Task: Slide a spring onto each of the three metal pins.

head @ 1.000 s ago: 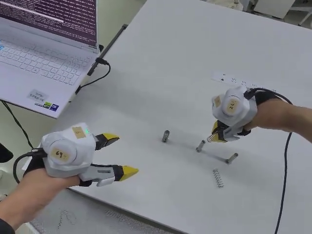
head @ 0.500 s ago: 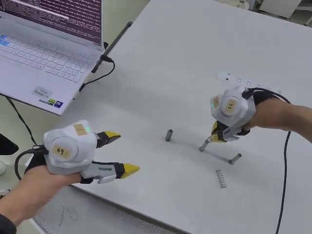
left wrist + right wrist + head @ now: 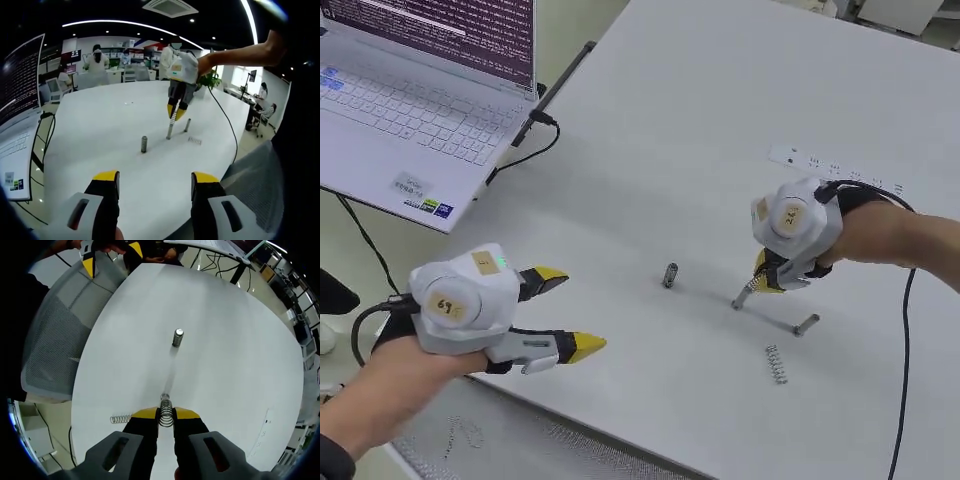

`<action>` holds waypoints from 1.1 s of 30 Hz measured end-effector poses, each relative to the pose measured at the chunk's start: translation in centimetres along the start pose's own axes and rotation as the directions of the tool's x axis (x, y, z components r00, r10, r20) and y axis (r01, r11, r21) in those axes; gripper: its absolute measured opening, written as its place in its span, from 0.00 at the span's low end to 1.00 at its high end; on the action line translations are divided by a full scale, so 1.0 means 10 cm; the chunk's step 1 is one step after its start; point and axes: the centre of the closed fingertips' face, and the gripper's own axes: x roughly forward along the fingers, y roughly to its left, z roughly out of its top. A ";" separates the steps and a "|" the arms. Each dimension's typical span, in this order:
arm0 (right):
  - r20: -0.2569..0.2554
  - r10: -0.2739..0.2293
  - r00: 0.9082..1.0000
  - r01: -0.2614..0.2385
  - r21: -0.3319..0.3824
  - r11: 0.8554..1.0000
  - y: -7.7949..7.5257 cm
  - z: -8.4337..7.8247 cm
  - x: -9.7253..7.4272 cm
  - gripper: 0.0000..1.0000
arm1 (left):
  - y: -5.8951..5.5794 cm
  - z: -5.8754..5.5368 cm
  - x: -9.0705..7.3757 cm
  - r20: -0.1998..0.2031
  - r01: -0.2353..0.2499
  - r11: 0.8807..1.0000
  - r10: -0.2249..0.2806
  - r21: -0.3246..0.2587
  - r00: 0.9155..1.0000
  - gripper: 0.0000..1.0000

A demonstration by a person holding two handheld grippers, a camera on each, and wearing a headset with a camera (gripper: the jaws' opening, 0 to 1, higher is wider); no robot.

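Three short metal pins stand on the white table (image 3: pixel 650 120). The left pin (image 3: pixel 670 275) (image 3: pixel 177 337) (image 3: pixel 144 144) looks ribbed, as if a spring sits on it. My right gripper (image 3: pixel 765 283) (image 3: pixel 166 415) is shut on a spring (image 3: pixel 166 416) (image 3: pixel 173 118), whose lower end meets the top of the middle pin (image 3: pixel 740 298) (image 3: pixel 170 132). The right pin (image 3: pixel 806 323) (image 3: pixel 188 125) is bare. A loose spring (image 3: pixel 776 364) (image 3: pixel 120 418) (image 3: pixel 194 141) lies flat nearby. My left gripper (image 3: pixel 568 312) (image 3: pixel 155 180) hovers open at the table's near edge.
An open laptop (image 3: pixel 410 100) sits at the far left with a black cable (image 3: pixel 525 150) trailing from it. A white power strip (image 3: pixel 830 165) lies behind the right hand. A grey mesh chair (image 3: pixel 55 330) stands just off the table's near edge.
The right gripper has brought its spring down and left onto the tip of the middle pin, which now leans a little. The left gripper has stayed about where it was.
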 end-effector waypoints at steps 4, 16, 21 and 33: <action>-0.003 0.005 1.000 -0.005 0.000 1.000 0.00 0.00 0.02 0.08 | 0.00 -0.01 0.00 -0.002 0.001 1.000 -0.001 -0.001 1.000 0.53; -0.014 0.012 1.000 -0.012 -0.006 1.000 0.01 0.02 0.07 0.09 | 0.00 -0.02 -0.01 -0.006 -0.001 1.000 0.001 -0.007 1.000 0.53; -0.020 0.017 1.000 -0.017 -0.009 1.000 0.01 0.01 0.10 0.09 | 0.00 -0.02 -0.01 -0.006 0.000 1.000 0.000 -0.009 1.000 0.53; -0.029 0.027 0.999 -0.028 -0.014 1.000 0.02 0.02 0.20 0.09 | 0.01 -0.02 0.00 -0.006 0.000 1.000 0.000 -0.010 1.000 0.53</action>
